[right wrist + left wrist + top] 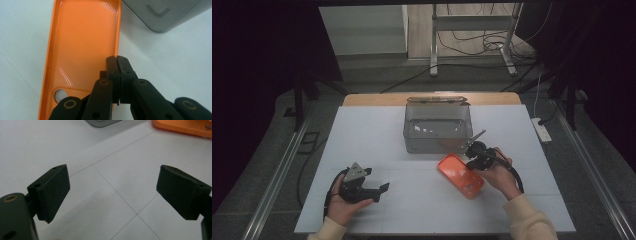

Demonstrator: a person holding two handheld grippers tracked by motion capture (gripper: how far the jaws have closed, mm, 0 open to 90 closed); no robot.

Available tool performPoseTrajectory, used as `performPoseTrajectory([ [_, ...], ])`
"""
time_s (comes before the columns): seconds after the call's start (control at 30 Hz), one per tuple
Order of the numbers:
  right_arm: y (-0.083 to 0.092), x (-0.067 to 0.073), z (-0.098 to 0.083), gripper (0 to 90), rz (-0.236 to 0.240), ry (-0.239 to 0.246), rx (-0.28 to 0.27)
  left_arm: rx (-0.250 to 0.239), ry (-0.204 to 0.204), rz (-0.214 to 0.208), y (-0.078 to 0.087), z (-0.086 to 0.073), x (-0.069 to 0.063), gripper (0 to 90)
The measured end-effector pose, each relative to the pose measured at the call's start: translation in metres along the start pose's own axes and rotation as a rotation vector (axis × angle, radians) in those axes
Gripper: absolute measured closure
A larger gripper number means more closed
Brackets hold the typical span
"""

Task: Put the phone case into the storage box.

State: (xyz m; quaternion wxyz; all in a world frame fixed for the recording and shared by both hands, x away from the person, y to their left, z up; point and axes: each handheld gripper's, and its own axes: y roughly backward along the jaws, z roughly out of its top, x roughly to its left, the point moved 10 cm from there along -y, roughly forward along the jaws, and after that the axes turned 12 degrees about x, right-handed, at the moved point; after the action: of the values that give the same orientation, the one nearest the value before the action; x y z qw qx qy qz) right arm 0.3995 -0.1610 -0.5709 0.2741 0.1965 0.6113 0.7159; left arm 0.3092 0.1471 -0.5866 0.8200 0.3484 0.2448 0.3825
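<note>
Around the white table (362,130)
A power strip (542,130) lies on the floor right of the table; cables (472,45) trail beyond its far edge.

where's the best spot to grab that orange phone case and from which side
Pinch a long side wall of the orange phone case. It lies flat, open side up, so only its thin raised rim gives purchase. The right hand-held gripper is already shut on the wall nearest the grey box, coming from the camera-hole end; that approach looks sound.
</note>
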Motion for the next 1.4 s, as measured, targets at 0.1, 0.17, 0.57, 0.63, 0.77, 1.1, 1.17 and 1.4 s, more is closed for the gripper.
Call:
performPoseTrajectory([
  [0.1, 0.006, -0.001, 0.001, 89.1, 0.003, 0.001, -0.019, -0.001, 0.0, 0.0, 0.0, 0.0, 0.0, 11.8],
  [0.17, 0.01, -0.001, 0.001, 89.0, 0.0, 0.003, -0.033, -0.001, 0.001, 0.0, 0.0, 0.0, 0.0, 11.8],
  [0.57, 0.036, -0.002, 0.002, 89.0, 0.001, 0.004, -0.105, -0.004, 0.004, 0.001, 0.0, 0.001, 0.0, 11.8],
  [0.63, 0.038, -0.002, 0.002, 89.0, -0.003, 0.009, -0.11, -0.003, 0.004, 0.0, 0.0, 0.001, 0.001, 11.8],
  [0.77, 0.042, -0.001, 0.002, 89.0, 0.002, 0.012, -0.112, -0.006, 0.003, 0.001, 0.001, 0.001, 0.0, 11.8],
  [1.1, 0.052, 0.002, 0.003, 88.9, -0.003, 0.024, -0.132, -0.005, 0.005, 0.002, 0.0, 0.001, 0.001, 11.9],
  [1.17, 0.055, 0.003, 0.003, 88.9, -0.008, 0.026, -0.138, -0.007, 0.007, 0.002, 0.0, 0.001, 0.001, 11.9],
  [1.4, 0.066, 0.006, 0.004, 88.9, -0.016, 0.037, -0.164, -0.008, 0.008, 0.001, 0.0, 0.002, 0.001, 11.9],
])
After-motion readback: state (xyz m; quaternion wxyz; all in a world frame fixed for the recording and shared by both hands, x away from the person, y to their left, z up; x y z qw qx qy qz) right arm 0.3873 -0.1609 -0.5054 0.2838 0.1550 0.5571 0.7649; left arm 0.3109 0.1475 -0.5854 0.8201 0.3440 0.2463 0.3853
